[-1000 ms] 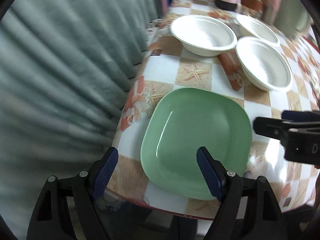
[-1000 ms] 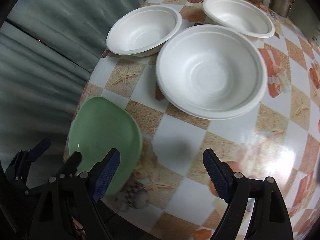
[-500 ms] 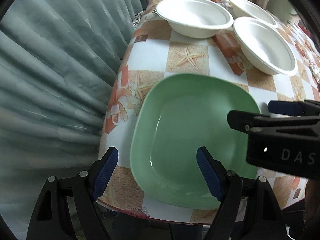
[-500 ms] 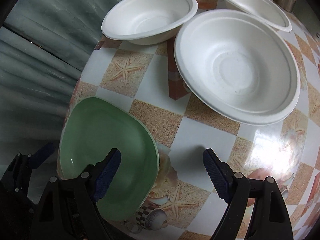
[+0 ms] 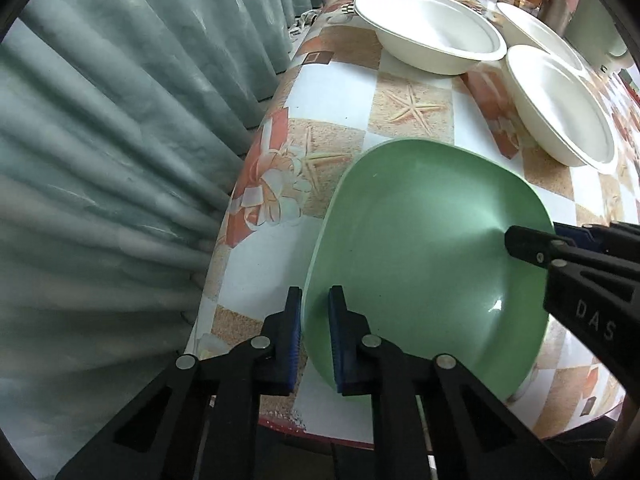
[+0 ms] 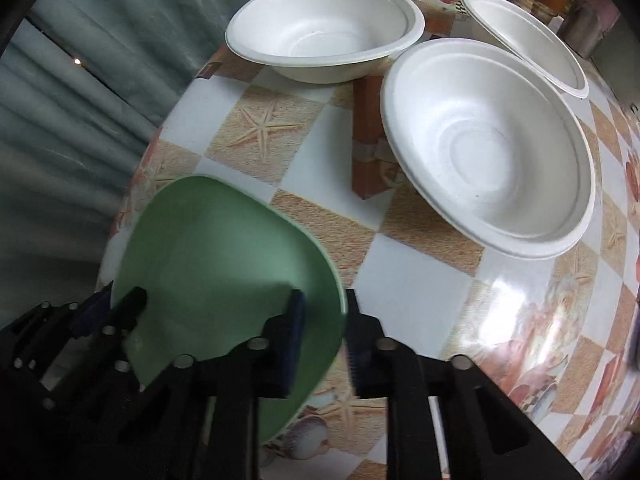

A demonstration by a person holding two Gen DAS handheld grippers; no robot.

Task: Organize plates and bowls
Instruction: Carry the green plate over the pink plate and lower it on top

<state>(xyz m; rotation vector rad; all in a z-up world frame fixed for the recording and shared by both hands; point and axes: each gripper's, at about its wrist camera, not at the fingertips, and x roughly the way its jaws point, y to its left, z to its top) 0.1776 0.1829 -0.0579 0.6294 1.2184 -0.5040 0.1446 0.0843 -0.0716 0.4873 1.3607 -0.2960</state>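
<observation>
The left tool (image 5: 315,336) is pinching the near left edge of the green plate (image 5: 424,264), one blue pad on each side of the rim. The right tool (image 6: 325,336) is pinching the plate's right edge the same way. The plate sits at the near corner of the surface (image 5: 340,92), which has a checked cloth with starfish. Three white bowls are past the plate, far ahead of both tools: one bowl (image 6: 324,28) ahead to the left, a big bowl (image 6: 488,148) ahead to the right, and a third bowl (image 6: 524,40) behind that one. A gray curtain (image 5: 120,140) hangs left of the left tool
</observation>
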